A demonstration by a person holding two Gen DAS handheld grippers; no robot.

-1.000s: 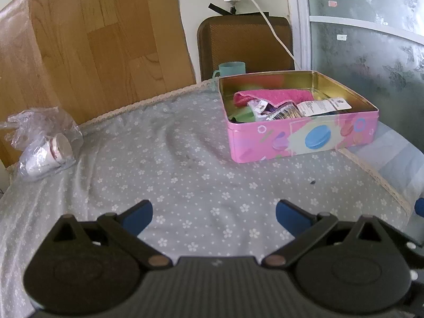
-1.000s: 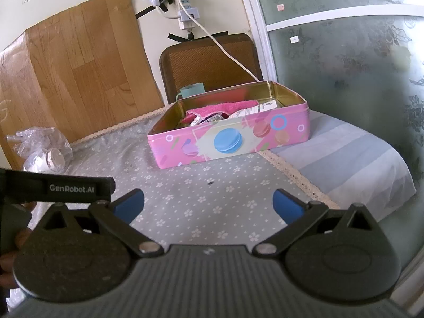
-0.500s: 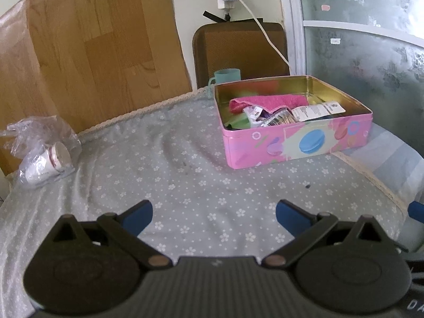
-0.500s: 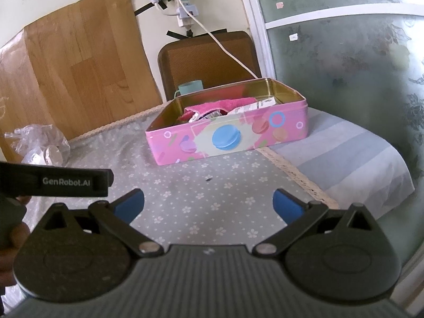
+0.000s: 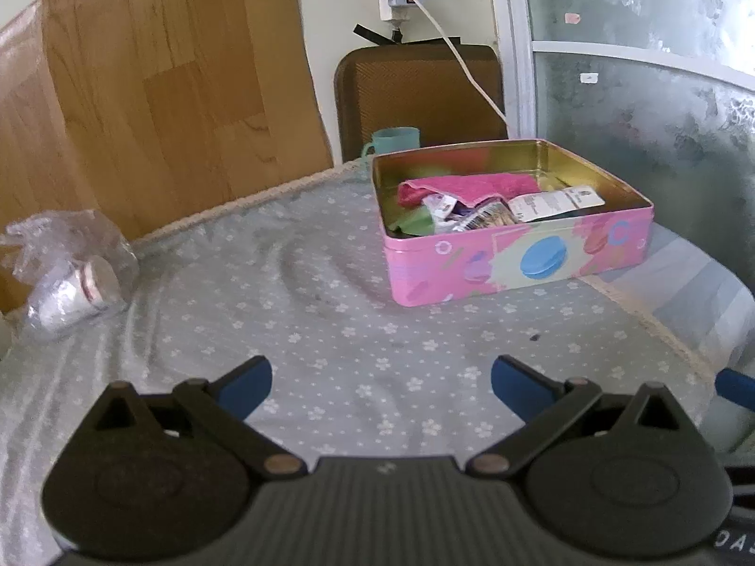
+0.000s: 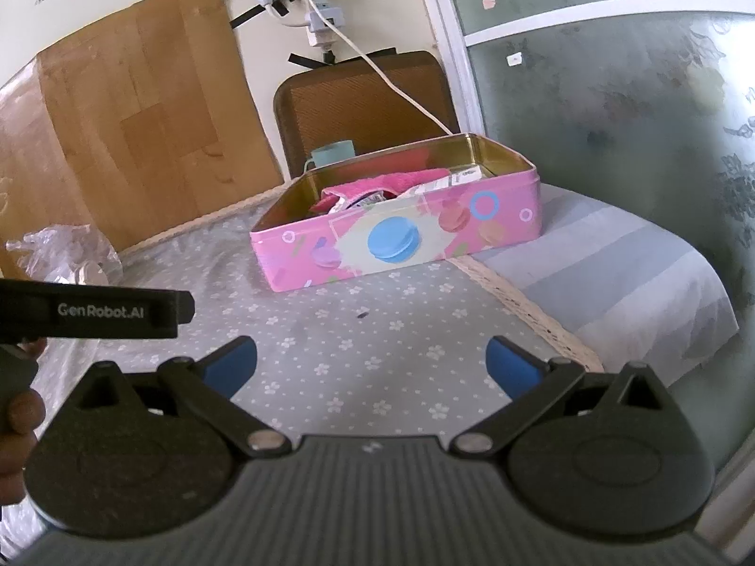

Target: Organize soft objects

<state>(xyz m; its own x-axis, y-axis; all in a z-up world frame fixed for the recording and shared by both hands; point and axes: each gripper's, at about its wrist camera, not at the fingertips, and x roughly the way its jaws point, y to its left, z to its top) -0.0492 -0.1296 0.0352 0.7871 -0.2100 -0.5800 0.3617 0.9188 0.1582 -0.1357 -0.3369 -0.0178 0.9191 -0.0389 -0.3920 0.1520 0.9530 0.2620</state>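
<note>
Grey cloth with small white flowers covers the surface across the lower half of both views, and it lies bare between your tools and the pink tin, which sits right of centre in the left wrist view and at mid-frame in the right wrist view; the soft things are already inside it, a pink towel along the tin's far side with crumpled packets lying against and partly over it; your left gripper hangs spread wide and empty at the bottom of its frame; your right gripper is likewise parted and holds nothing; both are well apart from the tin. I judge the step in hand to be a reach into the tin to tidy its contents; come in from above the near wall rather than across it, so the fingers do not knock the rim and slide the tin on the loose cloth; close on a fold of the towel, not a flat face; a clear plastic bag at the left edge is soft too, and could be next.
</note>
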